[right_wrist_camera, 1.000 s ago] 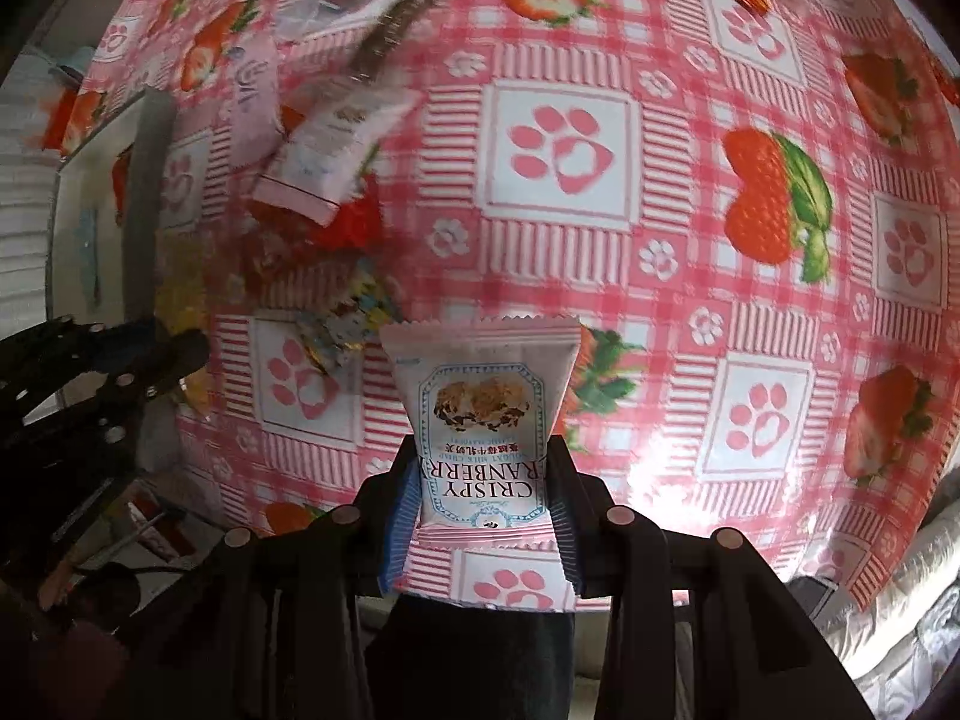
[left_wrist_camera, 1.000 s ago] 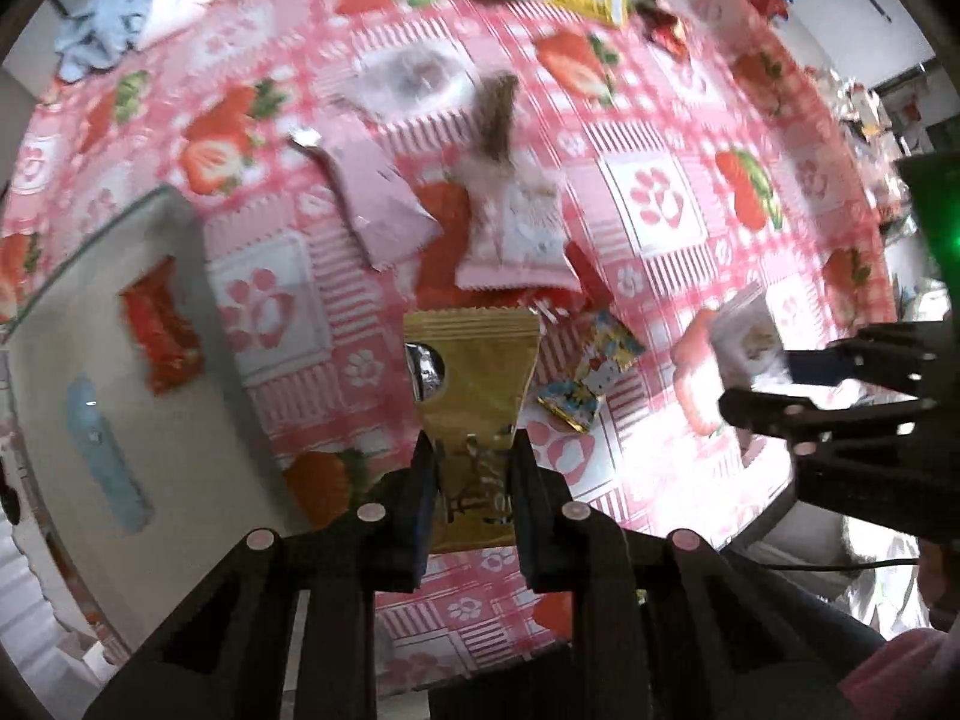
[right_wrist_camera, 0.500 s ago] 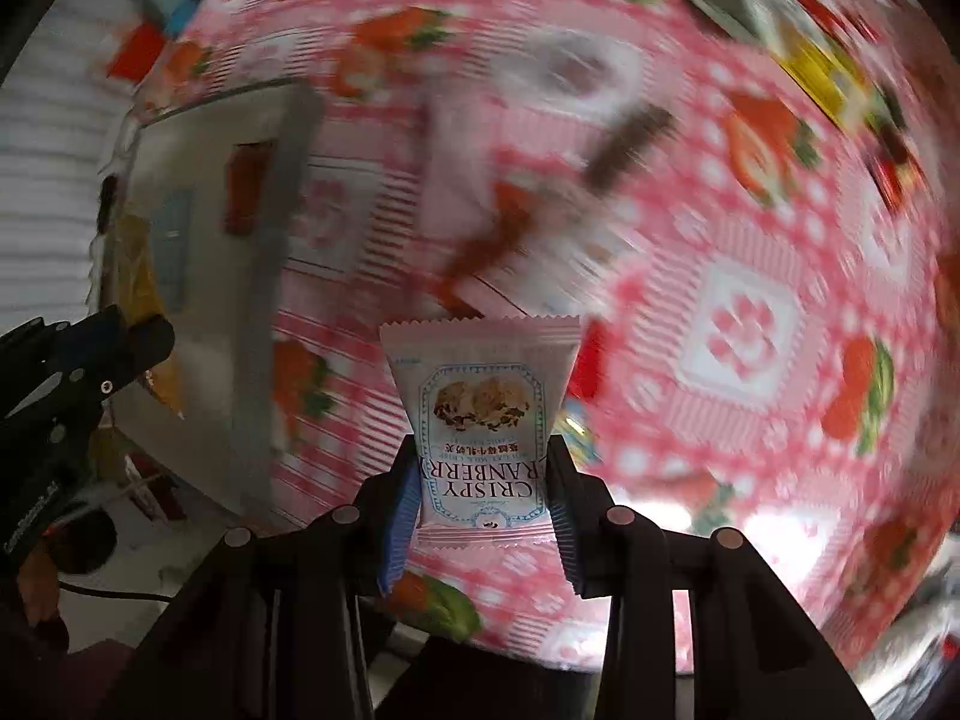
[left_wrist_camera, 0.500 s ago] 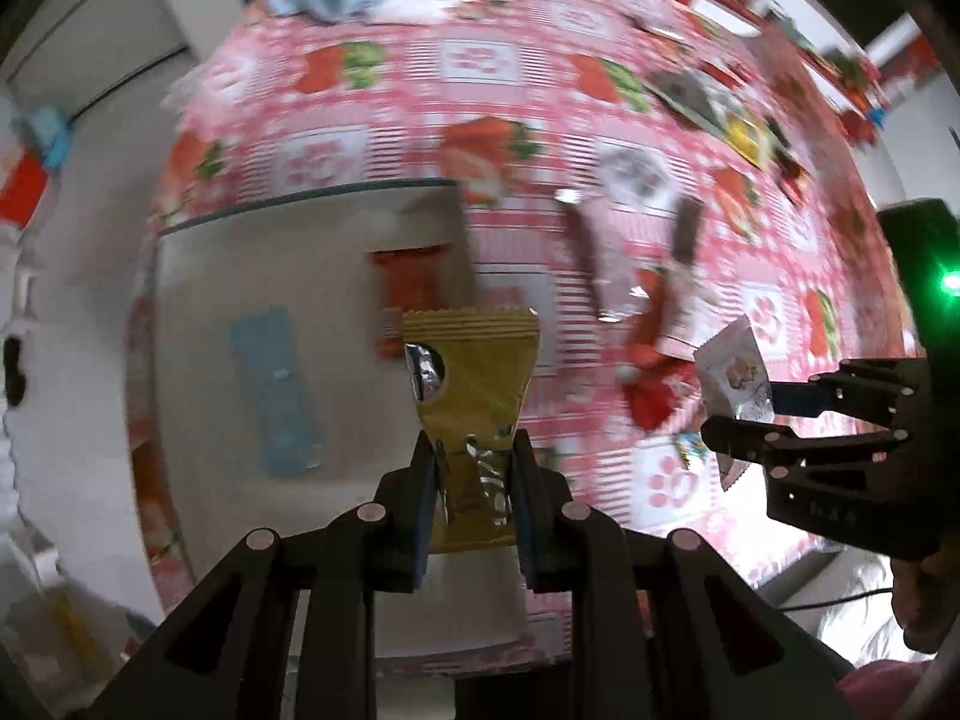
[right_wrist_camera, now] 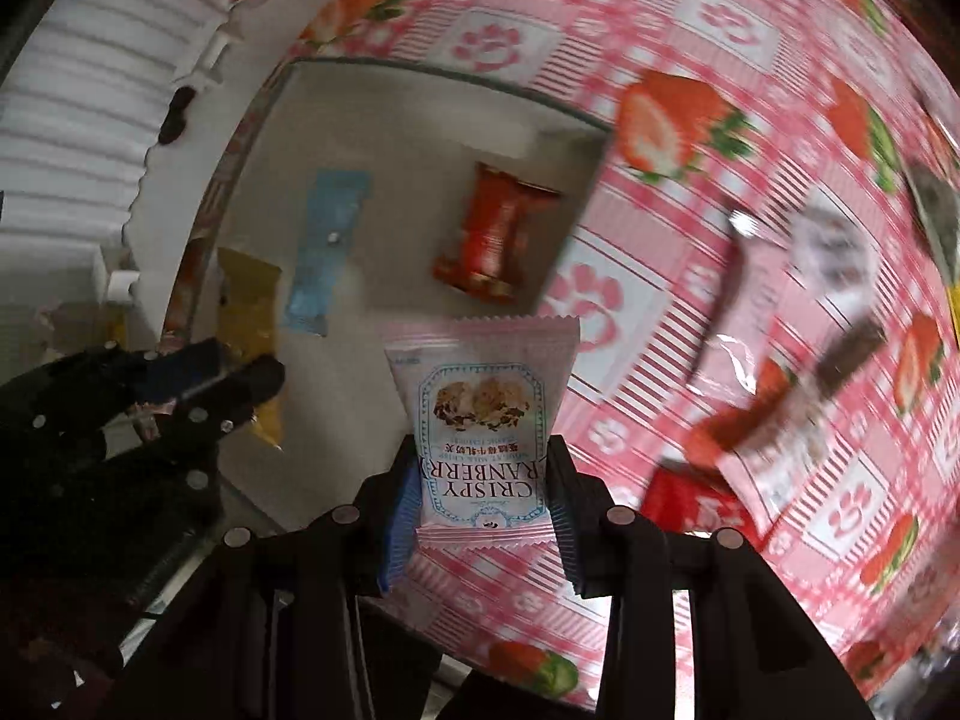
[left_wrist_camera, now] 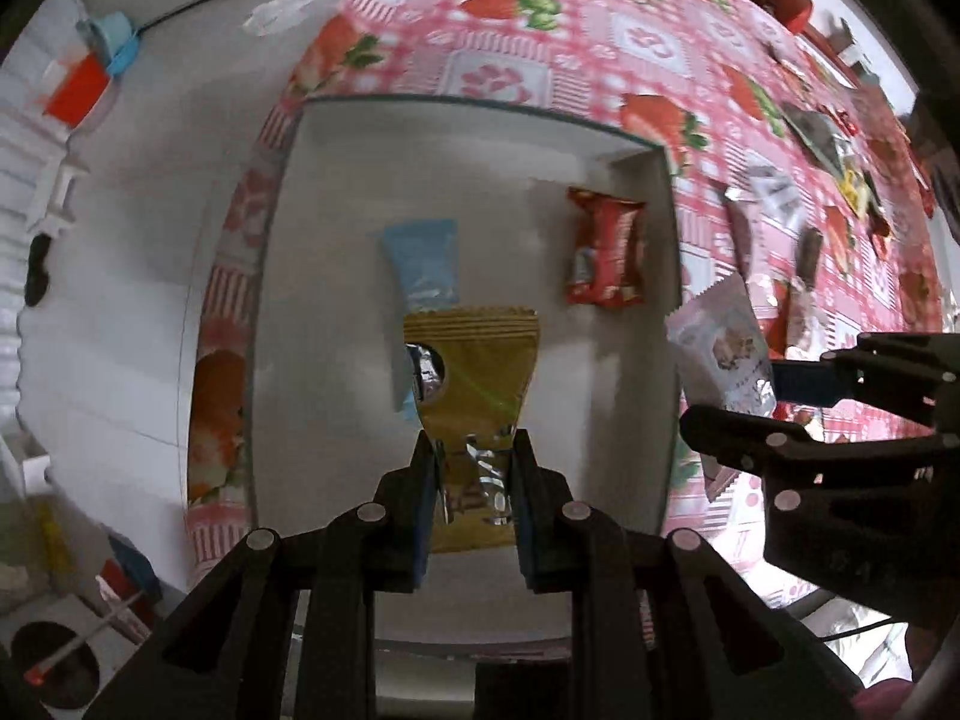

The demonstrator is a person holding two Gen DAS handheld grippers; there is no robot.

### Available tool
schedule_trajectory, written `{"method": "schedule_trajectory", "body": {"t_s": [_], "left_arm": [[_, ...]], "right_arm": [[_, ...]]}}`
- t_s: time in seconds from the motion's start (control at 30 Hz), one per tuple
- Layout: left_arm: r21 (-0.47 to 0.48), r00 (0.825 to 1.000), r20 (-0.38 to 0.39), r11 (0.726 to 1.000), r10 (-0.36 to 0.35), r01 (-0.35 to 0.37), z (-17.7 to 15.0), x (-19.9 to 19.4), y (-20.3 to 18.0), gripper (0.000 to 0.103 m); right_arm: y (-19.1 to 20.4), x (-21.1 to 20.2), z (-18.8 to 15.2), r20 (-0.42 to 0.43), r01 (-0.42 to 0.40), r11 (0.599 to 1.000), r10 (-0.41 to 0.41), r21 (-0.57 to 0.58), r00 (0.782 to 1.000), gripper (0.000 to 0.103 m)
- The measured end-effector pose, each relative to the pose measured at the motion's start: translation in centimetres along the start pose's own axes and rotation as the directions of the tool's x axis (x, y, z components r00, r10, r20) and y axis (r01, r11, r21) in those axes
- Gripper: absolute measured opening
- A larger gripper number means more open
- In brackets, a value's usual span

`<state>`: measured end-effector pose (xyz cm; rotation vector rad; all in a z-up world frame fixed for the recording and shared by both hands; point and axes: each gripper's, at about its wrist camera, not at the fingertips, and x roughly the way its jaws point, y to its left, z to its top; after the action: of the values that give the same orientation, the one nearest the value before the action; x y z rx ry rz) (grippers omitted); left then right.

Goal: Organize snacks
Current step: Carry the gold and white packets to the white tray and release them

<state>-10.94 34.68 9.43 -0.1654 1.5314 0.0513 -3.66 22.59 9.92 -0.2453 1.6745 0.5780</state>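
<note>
- So, nearest thing first: the left gripper [left_wrist_camera: 471,468] has its fingers clamped on the bottom of a gold snack packet [left_wrist_camera: 471,372], and it's now hanging straight down over the white tray [left_wrist_camera: 600,420]. A second ago it was still over the bench with the loose pile under it, so both hands have swung across to the drop-off spot.
- Same deal on the other side: the right gripper [right_wrist_camera: 480,480] has its fingers pinched on the sides of a pink cranberry crisp packet [right_wrist_camera: 483,408]. In its own view it sits at the tray's near right edge, half over the tablecloth [right_wrist_camera: 660,12], so I'd say it's a touch behind the left one.
- What that means, my guess: the carry is basically done and the release into the tray comes next, left packet first. Neither packet is touching the tray yet as far as I can tell.
- Tray contents: a light blue packet [left_wrist_camera: 423,264] lying flat in the middle, and a red packet [left_wrist_camera: 606,255] further right, just beside the right wall. Nothing else in there that I can see.
- Farther out on the bench, right of the tray, plenty of loose wrappers [left_wrist_camera: 804,240] are still waiting, so the job's early-ish.
</note>
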Motion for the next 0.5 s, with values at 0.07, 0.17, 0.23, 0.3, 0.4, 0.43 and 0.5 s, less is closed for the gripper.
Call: {"method": "schedule_trajectory", "body": {"t_s": [0.07, 0.17, 0.23, 0.3, 0.4, 0.43, 0.5], "left_arm": [[-0.011, 1.0, -0.004, 1.0, 0.0, 0.0, -0.2, 0.1, 0.6, 0.025], [-0.035, 1.0, -0.008, 0.999, 0.011, -0.012, -0.4, -0.1, 1.4, 0.027], [-0.05, 1.0, -0.014, 0.999, 0.009, -0.01, -0.3, -0.3, 1.9, 0.035], [-0.076, 1.0, -0.003, 0.997, 0.019, -0.019, -0.2, -0.9, 2.3, 0.067], [-0.134, 0.999, 0.046, 0.991, 0.02, -0.014, 0.2, -2.7, 3.3, 0.079], [-0.152, 0.999, 0.052, 0.988, 0.014, -0.006, 0.4, -3.3, 3.7, 0.079], [-0.185, 0.998, 0.059, 0.983, 0.012, -0.001, 0.9, -4.5, 4.3, 0.079]], "right_arm": [[0.6, 1.0, 0.3, -0.012, -0.004, 1.0, 0.004, -0.005, 1.0, 0.041], [1.8, 2.5, 1.2, -0.039, -0.017, 1.0, 0.016, -0.005, 0.999, 0.041], [2.1, 3.1, 1.6, -0.052, -0.023, 1.0, 0.023, 0.0, 0.998, 0.041], [2.3, 3.6, 2.1, -0.058, -0.026, 1.0, 0.026, 0.002, 0.998, 0.042], [2.8, 4.1, 2.6, -0.064, -0.037, 0.999, 0.037, 0.0, 0.997, 0.046], [2.8, 4.1, 2.6, -0.063, -0.04, 0.999, 0.039, -0.002, 0.997, 0.046], [3.0, 4.1, 2.8, -0.061, -0.04, 0.999, 0.039, -0.001, 0.997, 0.054]]}}
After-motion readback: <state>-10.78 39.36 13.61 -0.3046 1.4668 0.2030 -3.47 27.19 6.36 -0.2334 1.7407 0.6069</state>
